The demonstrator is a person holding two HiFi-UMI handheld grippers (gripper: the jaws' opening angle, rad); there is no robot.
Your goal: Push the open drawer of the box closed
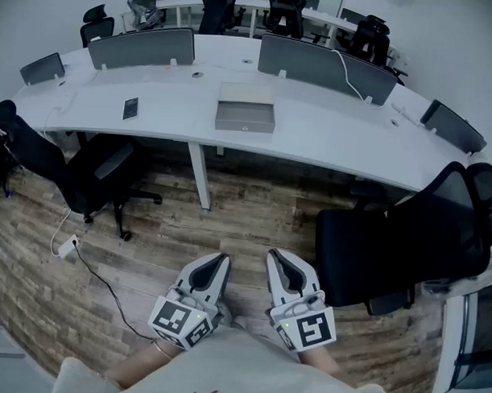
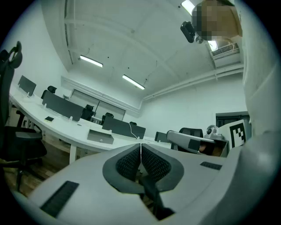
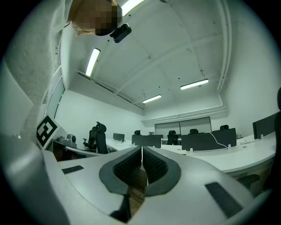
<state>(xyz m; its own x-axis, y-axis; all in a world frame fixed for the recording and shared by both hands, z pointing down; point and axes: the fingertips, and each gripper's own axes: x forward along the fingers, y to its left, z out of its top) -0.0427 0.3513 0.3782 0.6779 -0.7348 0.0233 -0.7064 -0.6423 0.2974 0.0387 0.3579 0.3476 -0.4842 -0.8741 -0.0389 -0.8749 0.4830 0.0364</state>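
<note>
A flat grey box (image 1: 246, 109) lies on the long white desk (image 1: 168, 108), its drawer pulled out toward me with a small knob on the front. In the left gripper view the box (image 2: 100, 136) shows far off on the desk. My left gripper (image 1: 221, 262) and right gripper (image 1: 274, 259) hang low near my body over the wooden floor, far from the desk. Both are shut with nothing between the jaws. In their own views the left gripper (image 2: 140, 146) and right gripper (image 3: 142, 151) show pads pressed together.
Grey divider panels (image 1: 142, 47) stand along the desk's far side. A dark phone (image 1: 131, 108) lies left of the box. Black office chairs stand at left (image 1: 86, 174) and right (image 1: 406, 237). A white cable (image 1: 67, 242) trails on the floor.
</note>
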